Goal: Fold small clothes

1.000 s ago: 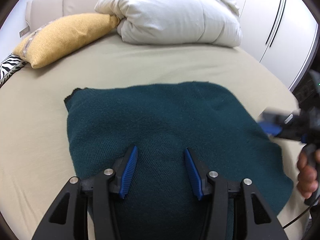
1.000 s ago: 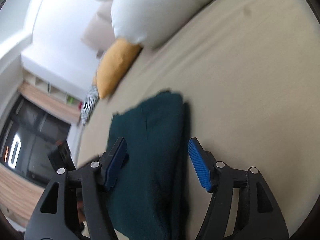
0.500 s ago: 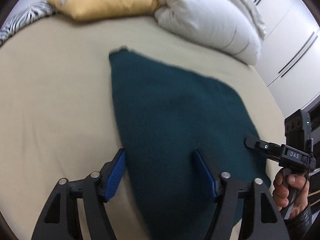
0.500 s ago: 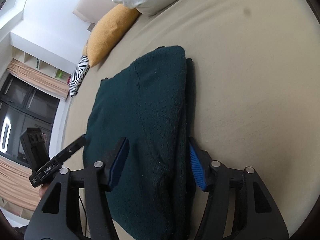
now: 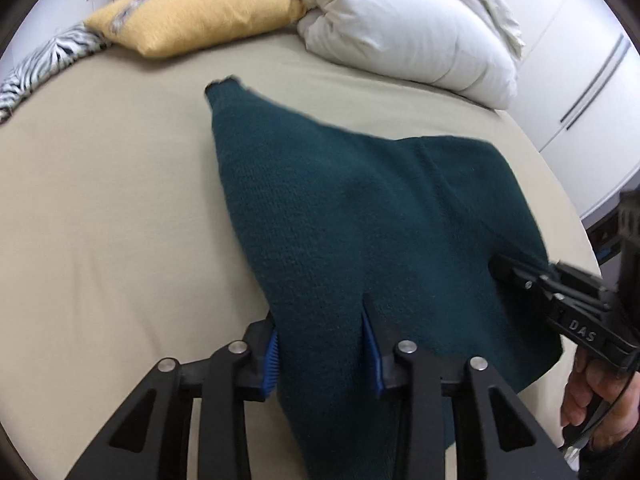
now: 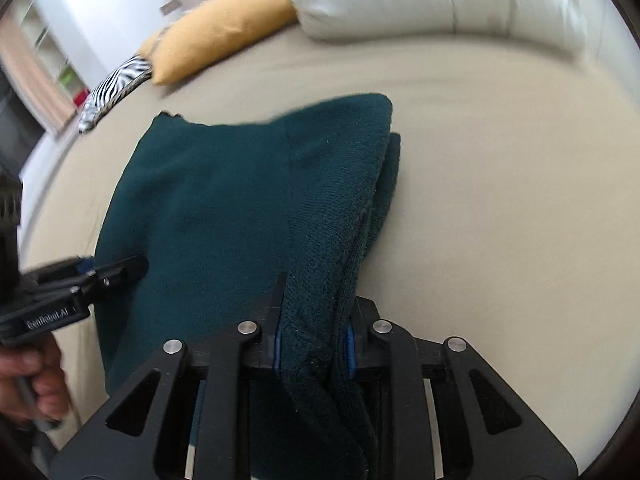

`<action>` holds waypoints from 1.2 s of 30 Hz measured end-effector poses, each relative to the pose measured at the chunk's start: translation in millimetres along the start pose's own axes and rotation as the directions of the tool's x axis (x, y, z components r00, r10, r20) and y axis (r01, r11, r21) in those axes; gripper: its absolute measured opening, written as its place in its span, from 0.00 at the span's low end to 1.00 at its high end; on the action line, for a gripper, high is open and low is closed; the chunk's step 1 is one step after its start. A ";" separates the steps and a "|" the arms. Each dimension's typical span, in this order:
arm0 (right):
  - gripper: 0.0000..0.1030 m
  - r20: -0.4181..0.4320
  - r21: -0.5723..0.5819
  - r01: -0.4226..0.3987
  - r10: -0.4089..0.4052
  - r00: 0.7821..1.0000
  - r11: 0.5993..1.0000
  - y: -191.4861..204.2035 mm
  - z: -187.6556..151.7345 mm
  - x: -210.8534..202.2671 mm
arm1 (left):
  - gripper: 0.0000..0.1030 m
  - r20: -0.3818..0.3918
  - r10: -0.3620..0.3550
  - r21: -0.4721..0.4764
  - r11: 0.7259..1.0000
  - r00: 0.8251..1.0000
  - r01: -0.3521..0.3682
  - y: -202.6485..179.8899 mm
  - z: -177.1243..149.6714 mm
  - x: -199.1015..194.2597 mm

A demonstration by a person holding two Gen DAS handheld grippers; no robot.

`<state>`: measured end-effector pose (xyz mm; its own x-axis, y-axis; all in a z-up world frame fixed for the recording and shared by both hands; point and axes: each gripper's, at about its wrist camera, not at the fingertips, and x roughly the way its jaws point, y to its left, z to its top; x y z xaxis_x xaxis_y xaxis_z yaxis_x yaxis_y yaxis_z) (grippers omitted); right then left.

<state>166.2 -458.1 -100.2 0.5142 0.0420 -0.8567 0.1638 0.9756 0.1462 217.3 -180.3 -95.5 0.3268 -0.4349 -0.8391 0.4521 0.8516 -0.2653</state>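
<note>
On the bed, both my grippers have just closed: left gripper and right gripper now pinch the green sweater's near edge, ready to fold.

Both wrist cameras look steeply down along their own fingers, close above the teal garment on the bed. They share the garment, the yellow cushion toward 11 o'clock, and each shows the other hand-held gripper at its frame edge.
</note>
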 end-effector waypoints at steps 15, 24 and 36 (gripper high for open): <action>0.18 0.147 -0.180 -0.087 0.114 0.983 0.980 154.5 -84.4 -125.8 | 0.36 0.126 0.075 0.084 0.993 0.989 -0.086 57.5 -104.6 -170.2; 0.18 0.095 -0.202 -0.175 0.197 0.976 0.964 232.6 -118.6 -110.5 | 0.36 0.115 0.091 0.003 0.996 0.989 -0.092 107.3 -152.5 -182.5; 0.19 -0.055 -0.058 -0.213 0.209 0.976 0.975 223.7 -140.6 -3.7 | 0.46 0.009 0.089 -0.081 0.993 0.996 -0.088 147.7 -178.2 -117.7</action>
<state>82.5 -209.6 -133.9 0.4896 0.2573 -0.8331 0.0015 0.9552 0.2959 97.7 48.7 -120.6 0.3729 -0.3596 -0.8553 0.3526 0.9076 -0.2278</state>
